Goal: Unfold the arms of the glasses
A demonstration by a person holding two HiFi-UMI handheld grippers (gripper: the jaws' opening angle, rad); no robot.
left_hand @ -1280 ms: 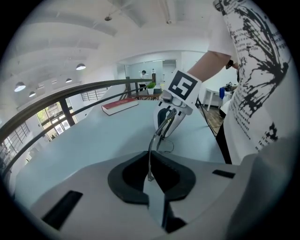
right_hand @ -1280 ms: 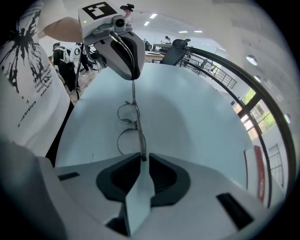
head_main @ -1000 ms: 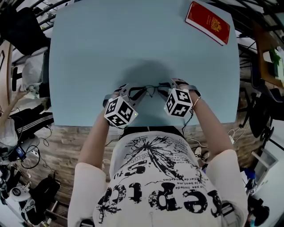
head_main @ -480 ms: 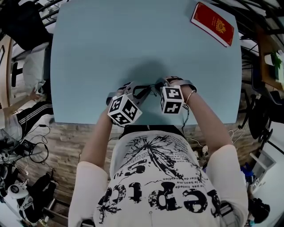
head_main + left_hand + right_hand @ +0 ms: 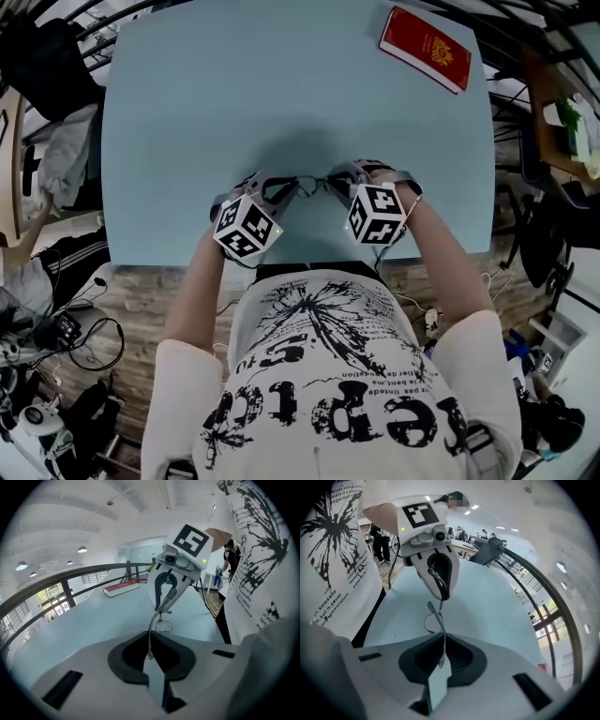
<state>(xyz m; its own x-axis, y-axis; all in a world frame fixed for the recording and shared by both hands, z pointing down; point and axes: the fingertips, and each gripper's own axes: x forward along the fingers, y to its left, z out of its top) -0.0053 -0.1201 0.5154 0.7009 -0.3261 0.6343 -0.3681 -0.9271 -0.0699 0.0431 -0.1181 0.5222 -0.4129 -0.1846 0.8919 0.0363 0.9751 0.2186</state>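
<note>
Thin wire-framed glasses point(image 5: 311, 187) hang just above the pale blue table point(image 5: 187, 112), near its front edge, held between both grippers. My left gripper point(image 5: 281, 191) is shut on one slim metal arm point(image 5: 153, 625), which runs out from between its jaws toward the lenses. My right gripper point(image 5: 339, 185) has just been closing and now pinches the other arm point(image 5: 439, 634) between its pads. Each gripper faces the other: the right gripper point(image 5: 165, 592) shows in the left gripper view, and the left gripper point(image 5: 438, 581) shows in the right gripper view.
A red book point(image 5: 425, 49) lies at the table's far right corner, also seen as the red book point(image 5: 121, 588) in the left gripper view. Chairs, bags and cables crowd the floor on both sides of the table.
The right gripper's cube moved in toward the glasses half a second ago and now sits a little further right again. The left gripper and the glasses stay roughly where they were.
</note>
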